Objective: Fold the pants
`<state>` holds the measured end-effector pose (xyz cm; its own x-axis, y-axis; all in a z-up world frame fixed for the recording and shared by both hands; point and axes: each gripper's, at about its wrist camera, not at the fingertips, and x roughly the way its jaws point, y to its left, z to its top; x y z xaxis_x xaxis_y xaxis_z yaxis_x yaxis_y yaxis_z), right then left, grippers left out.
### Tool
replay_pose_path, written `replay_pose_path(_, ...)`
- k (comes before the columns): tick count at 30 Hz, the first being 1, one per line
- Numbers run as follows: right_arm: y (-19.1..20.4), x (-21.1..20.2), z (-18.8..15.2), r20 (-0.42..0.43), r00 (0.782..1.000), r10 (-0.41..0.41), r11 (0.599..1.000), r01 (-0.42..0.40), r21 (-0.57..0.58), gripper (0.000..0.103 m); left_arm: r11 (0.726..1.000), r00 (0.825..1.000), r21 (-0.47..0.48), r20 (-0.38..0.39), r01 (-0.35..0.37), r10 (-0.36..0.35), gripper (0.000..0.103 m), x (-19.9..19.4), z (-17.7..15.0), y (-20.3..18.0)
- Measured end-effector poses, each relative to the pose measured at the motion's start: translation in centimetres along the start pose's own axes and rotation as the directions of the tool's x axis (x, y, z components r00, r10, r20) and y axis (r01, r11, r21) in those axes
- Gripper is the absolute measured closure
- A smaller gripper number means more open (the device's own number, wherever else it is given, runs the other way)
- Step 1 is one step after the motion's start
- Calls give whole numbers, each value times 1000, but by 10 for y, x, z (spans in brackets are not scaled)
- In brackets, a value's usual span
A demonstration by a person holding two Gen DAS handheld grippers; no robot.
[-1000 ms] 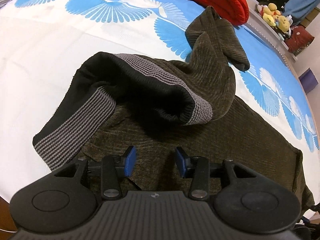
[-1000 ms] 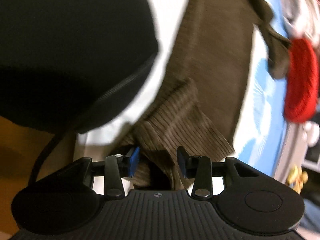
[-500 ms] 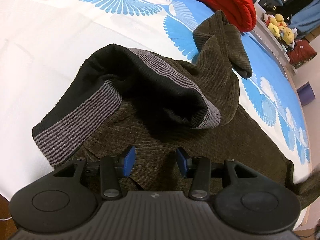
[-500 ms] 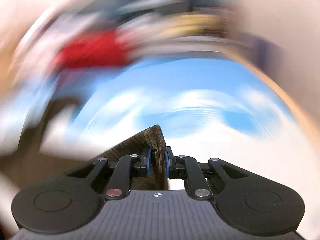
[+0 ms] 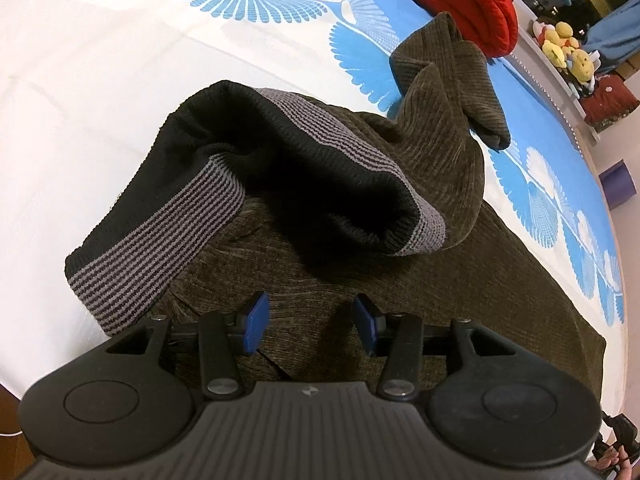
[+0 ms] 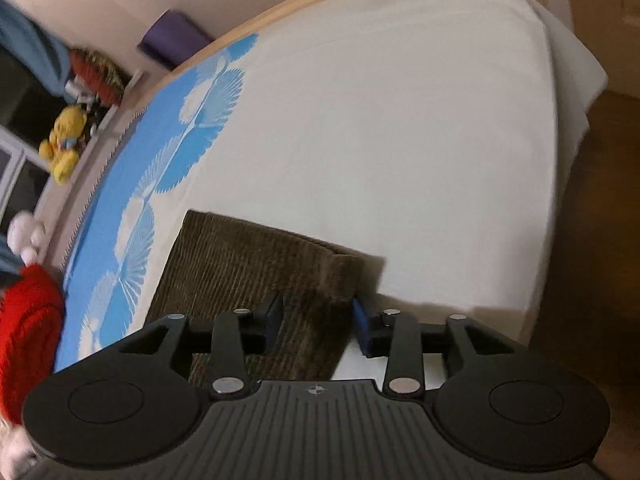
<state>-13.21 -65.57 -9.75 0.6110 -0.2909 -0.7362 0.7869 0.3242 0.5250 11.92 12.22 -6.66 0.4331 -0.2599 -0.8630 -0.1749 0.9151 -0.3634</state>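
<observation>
**Pants Half-Spread on Bed as Both Grippers Stand Open**

Brown corduroy pants (image 5: pixel 360 280) lie rumpled near the bed's (image 5: pixel 80 100) front edge, striped waistband (image 5: pixel 160 240) gaping, one leg (image 5: pixel 444 120) bunched. The left gripper (image 5: pixel 310 322) hovers open above them; the right gripper (image 6: pixel 316 326) straddles a leg end (image 6: pixel 260 264), unclamped. Folding over that bunched leg would likely trap creases.

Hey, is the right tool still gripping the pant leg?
Apart. In the right wrist view the right tool has its jaws spread wide, and the pant leg lies flat on the bed, unpinched.
</observation>
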Motion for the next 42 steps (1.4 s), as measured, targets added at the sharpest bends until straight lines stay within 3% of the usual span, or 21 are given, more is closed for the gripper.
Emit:
replay_pose_path(1, 7, 0, 6, -1, 1000, -17, 999, 17, -42, 95, 1000, 1000, 2, 3, 0, 0, 51, -1, -1, 0)
replay_pose_path(3, 15, -4, 17, 34, 993, -111, 988, 114, -104, 93, 1000, 1000, 2, 5, 2, -2, 51, -2, -1, 0)
replay_pose_path(6, 7, -10, 17, 41, 977, -209, 978, 209, 5, 93, 1000, 1000, -8, 9, 8, -8, 51, -4, -1, 4)
replay_pose_path(8, 19, -13, 13, 52, 963, -264, 963, 266, -41, 91, 1000, 1000, 0, 12, 7, -7, 51, -6, -1, 4)
replay_pose_path(11, 31, -33, 11, 75, 959, -272, 962, 272, 21, 85, 1000, 1000, 25, 25, 13, -14, 51, -11, -3, 2)
replay_pose_path(13, 50, -54, 11, 120, 968, -221, 975, 223, -2, 85, 999, 999, 41, 47, 24, -26, 51, -17, -6, 0)
replay_pose_path(16, 98, -100, 10, 215, 975, -54, 985, 88, -149, 85, 997, 996, 69, 85, 34, -40, 51, -26, -12, -4)
replay_pose_path(19, 161, -149, 2, 274, 953, 128, 944, -33, -328, 85, 994, 990, 101, 128, 43, -56, 51, -39, -18, -8)
replay_pose_path(23, 244, -226, -25, 314, 880, 357, 827, -142, -544, 83, 989, 978, 140, 196, 44, -71, 51, -59, -24, -12)
replay_pose_path(28, 311, -316, -68, 311, 767, 562, 686, -221, -694, 51, 985, 963, 166, 255, 41, -83, 51, -83, -25, -12)
replay_pose_path(31, 331, -347, -88, 279, 725, 630, 625, -260, -736, 42, 984, 961, 172, 265, 37, -83, 51, -93, -22, -12)
replay_pose_path(35, 342, -354, -119, 202, 709, 675, 533, -280, -798, 36, 981, 960, 195, 273, 9, -63, 51, -103, -20, -15)
replay_pose_path(38, 345, -336, -141, 157, 728, 667, 488, -267, -831, 36, 980, 961, 201, 272, 0, -56, 51, -114, -18, -14)
replay_pose_path(42, 344, -301, -161, 101, 762, 639, 466, -280, -840, 37, 981, 964, 192, 263, -10, -42, 53, -143, -7, -17)
